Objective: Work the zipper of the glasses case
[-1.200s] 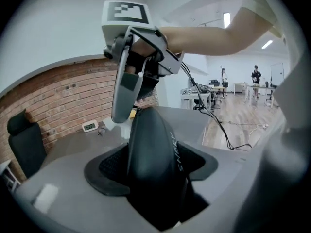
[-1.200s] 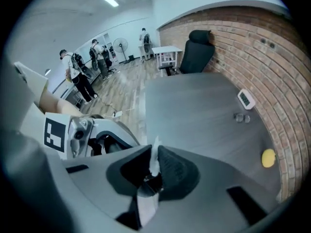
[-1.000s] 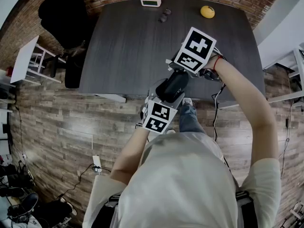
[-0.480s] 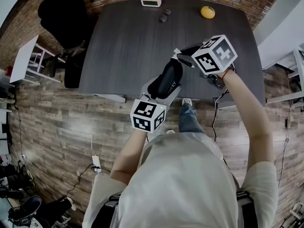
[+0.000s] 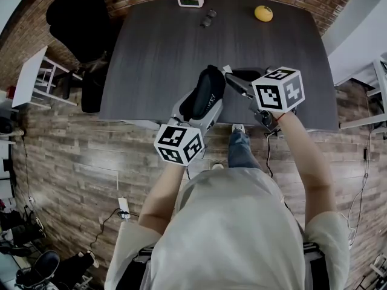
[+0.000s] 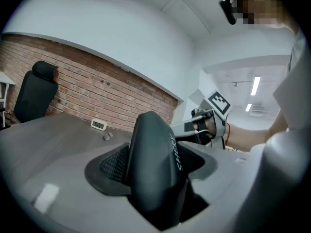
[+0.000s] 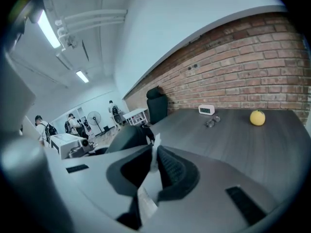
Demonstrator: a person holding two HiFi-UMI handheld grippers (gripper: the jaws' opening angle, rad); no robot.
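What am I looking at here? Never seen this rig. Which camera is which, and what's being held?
No robot: a person holds a hand-operated gripper in each hand; the patterned cubes are parts of those grippers. The overhead picture comes from a camera on the person's head, looking down. The other two come from cameras riding on each gripper, looking along its fingers. The left gripper is clamped around a black glasses case, held up off the dark table. The right gripper has its fingers shut on a thin pale tab at the case's end, probably the zipper pull. At the table's far edge lie a small clock, a small dark object too small to identify, and a yellow fruit.
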